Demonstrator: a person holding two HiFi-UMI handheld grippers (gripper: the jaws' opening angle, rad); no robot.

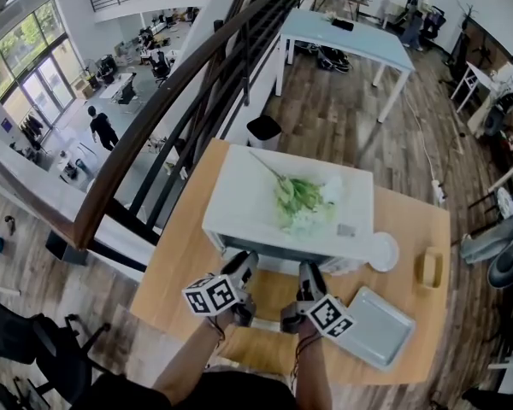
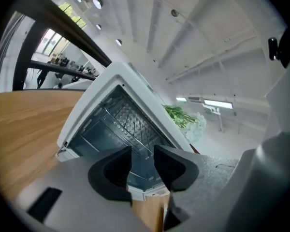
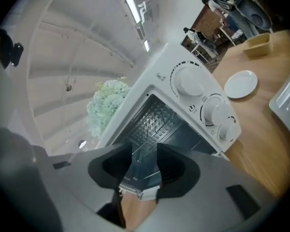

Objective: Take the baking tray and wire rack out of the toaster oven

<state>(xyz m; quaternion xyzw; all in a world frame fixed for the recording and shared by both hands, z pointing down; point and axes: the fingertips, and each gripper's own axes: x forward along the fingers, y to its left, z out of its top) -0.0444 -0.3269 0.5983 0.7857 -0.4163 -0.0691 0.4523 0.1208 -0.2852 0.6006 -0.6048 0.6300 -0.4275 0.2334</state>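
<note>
The left gripper (image 2: 142, 153) and right gripper (image 3: 144, 153) are hovering half open, empty, before the open white toaster oven (image 1: 239, 195) — metal wire rack (image 2: 130, 129) sitting inside, grey rectangular baking tray (image 1: 378, 327) lying on the wooden table (image 1: 175, 280). Best practice: both pinching the rack's front bar evenly, drawing it out level.

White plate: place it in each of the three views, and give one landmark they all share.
Head view: the white plate lies just right of the toaster oven.
Left gripper view: not in it.
Right gripper view: white plate at upper right, past the oven's knobs.
Shared landmark: the toaster oven, its inside showing in both gripper views.
</note>
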